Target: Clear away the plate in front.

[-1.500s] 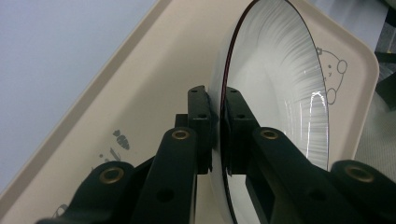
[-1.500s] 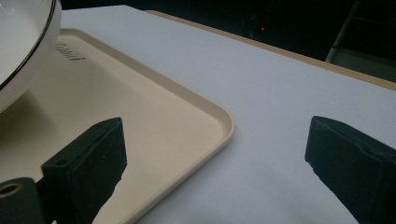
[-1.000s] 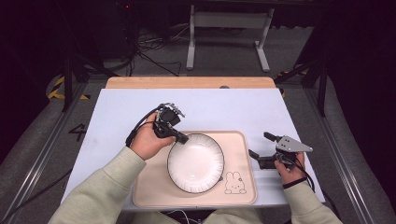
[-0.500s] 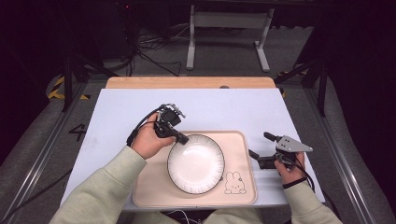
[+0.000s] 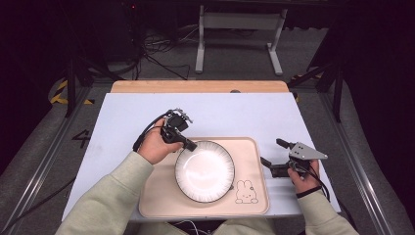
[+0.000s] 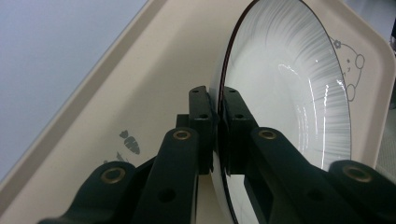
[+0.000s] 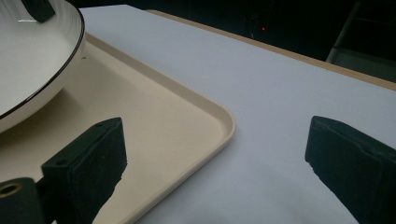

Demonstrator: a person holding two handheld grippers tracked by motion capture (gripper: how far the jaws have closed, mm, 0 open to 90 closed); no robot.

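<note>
Closest to me in the left gripper view, my left claw (image 6: 218, 135) is clamped on the rim of the white plate (image 6: 289, 93). One jaw sits on the outside of the rim and the other on the inside, with the thin dark edge squeezed between them. The plate rests on the tan tray (image 6: 140, 93). Just past the outer jaw I see small carrot drawings (image 6: 130, 142) printed on the tray. Beyond the plate, at the far corner, is a bunny drawing (image 6: 348, 70).

My right claw (image 7: 215, 163) is spread wide and grips nothing. One jaw hangs over the tray's corner (image 7: 187, 121) and the other over the bare table (image 7: 261, 84). The plate's side (image 7: 32, 60) is a little way off from that first jaw. I think the jaw floats above the tray, but I cannot be sure it is not touching.

From the high view, the left claw (image 5: 188, 144) meets the plate (image 5: 205, 171) at its far left rim, and the right claw (image 5: 271, 156) waits beside the tray's right edge (image 5: 264, 196). Farther off, past the table (image 5: 220, 112), grey metal legs (image 5: 240, 34) stand on the dark floor.
</note>
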